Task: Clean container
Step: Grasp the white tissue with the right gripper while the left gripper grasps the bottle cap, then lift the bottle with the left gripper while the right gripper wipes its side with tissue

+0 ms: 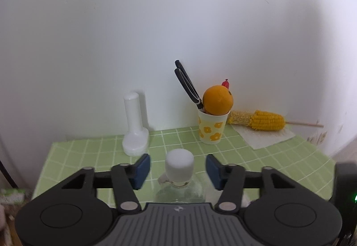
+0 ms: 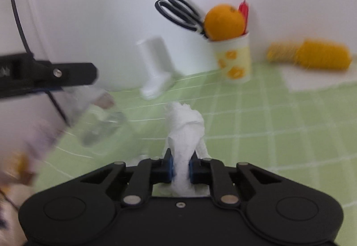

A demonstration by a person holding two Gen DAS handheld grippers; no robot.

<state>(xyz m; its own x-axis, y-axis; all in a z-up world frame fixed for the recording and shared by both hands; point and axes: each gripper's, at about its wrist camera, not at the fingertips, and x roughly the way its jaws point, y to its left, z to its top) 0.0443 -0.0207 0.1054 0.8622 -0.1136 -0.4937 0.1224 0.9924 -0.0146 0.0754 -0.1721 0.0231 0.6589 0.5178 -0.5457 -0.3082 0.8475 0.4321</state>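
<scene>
Glass bottle (image 1: 178, 192), clear and capped in white, is seen lying between the wide-spread jaws of the left gripper (image 1: 177, 170), untouched by either pad. A crumpled paper towel (image 2: 185, 134) is clamped tightly in the right gripper (image 2: 180, 171). Ahead of both jaws, a flowered cup (image 1: 212, 126) is filled with an orange (image 1: 218, 100) and scissors (image 1: 187, 85).

text: none legible | left gripper (image 1: 177, 169) body: small round emblem, no letters made out | paper cup (image 1: 211, 129): orange flower print only, no words | other gripper's arm in right wrist view: faint pale marking at frame edge, too blurred to read
</scene>
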